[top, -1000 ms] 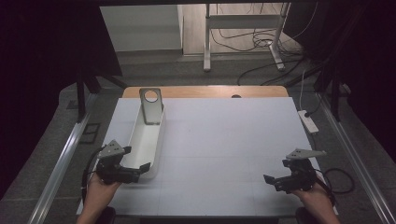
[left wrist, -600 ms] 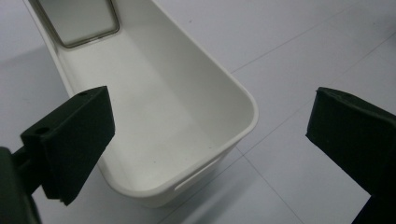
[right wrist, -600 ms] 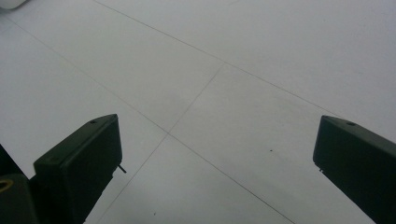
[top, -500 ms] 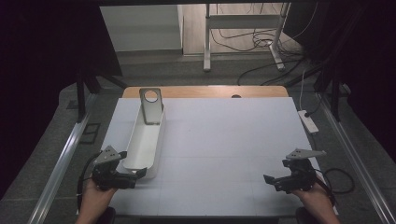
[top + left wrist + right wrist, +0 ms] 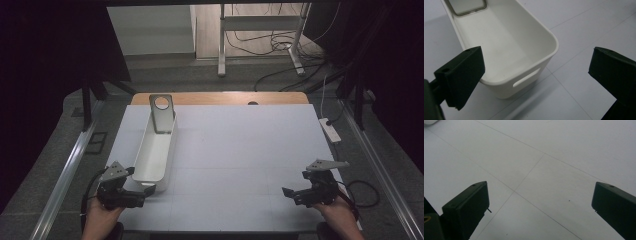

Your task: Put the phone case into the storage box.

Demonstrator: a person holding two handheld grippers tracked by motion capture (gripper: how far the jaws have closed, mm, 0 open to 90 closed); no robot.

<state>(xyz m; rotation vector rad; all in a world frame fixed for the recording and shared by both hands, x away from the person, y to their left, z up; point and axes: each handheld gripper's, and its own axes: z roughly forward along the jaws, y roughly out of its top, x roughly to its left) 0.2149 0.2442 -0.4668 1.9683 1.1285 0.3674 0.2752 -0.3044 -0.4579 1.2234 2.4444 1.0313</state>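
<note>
A long white plastic bin (image 5: 154, 150) lies on the left part of the white table (image 5: 240, 150), its near end with a slot handle (image 5: 526, 78). A grey metal plate with a round hole (image 5: 161, 112) leans in its far end. My left gripper (image 5: 145, 192) rests at the table's front left, just short of the bin's near end, jaws wide apart with nothing between them; the bin's near rim (image 5: 524, 72) sits ahead of the left gripper (image 5: 536, 82). My right gripper (image 5: 292, 192) rests at the front right, open over bare table (image 5: 539, 177).
A white power strip (image 5: 330, 130) lies off the table's right edge. Metal rails run along both sides of the table. A stand with cables is on the floor beyond the wooden far edge (image 5: 220, 98).
My left gripper has drawn back toward the front-left corner, away from the bin's near end. The right gripper has stayed still.
</note>
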